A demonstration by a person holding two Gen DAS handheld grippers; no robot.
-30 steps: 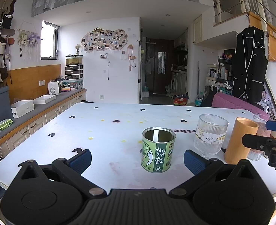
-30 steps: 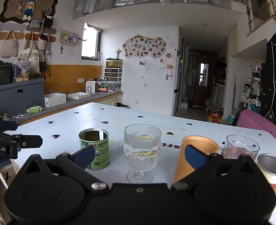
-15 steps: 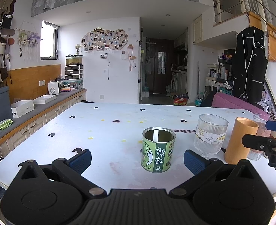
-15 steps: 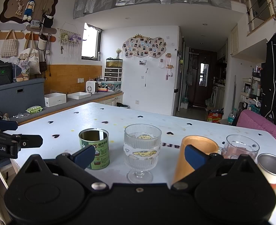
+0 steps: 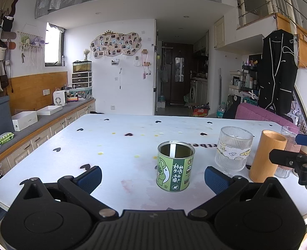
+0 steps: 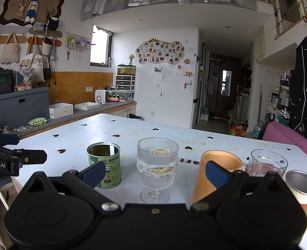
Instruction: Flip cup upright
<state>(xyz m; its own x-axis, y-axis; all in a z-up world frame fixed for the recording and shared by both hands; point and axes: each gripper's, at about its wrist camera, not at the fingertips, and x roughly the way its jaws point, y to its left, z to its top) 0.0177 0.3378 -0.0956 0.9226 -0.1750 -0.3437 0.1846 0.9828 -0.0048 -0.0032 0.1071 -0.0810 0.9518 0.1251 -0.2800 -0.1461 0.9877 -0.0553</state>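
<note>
Both grippers hang wide open and empty over the near edge of the desk (image 5: 116, 145): the left gripper (image 5: 153, 178) faces the green tin cup (image 5: 175, 165), the right gripper (image 6: 154, 174) the ribbed stemmed glass (image 6: 157, 166). Every cup in the row, including the wooden cup (image 6: 214, 173), already stands mouth up. The tin looks light, stiff and slick (its thin wall may dent), so I would grip it mid-body across the label.

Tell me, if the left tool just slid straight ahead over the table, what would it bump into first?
Probably the green tin. It stands upright, mouth up, between the open fingers of the left tool, slightly right of centre. Nothing lies nearer on the white table. Exact depth is hard to judge.
</note>
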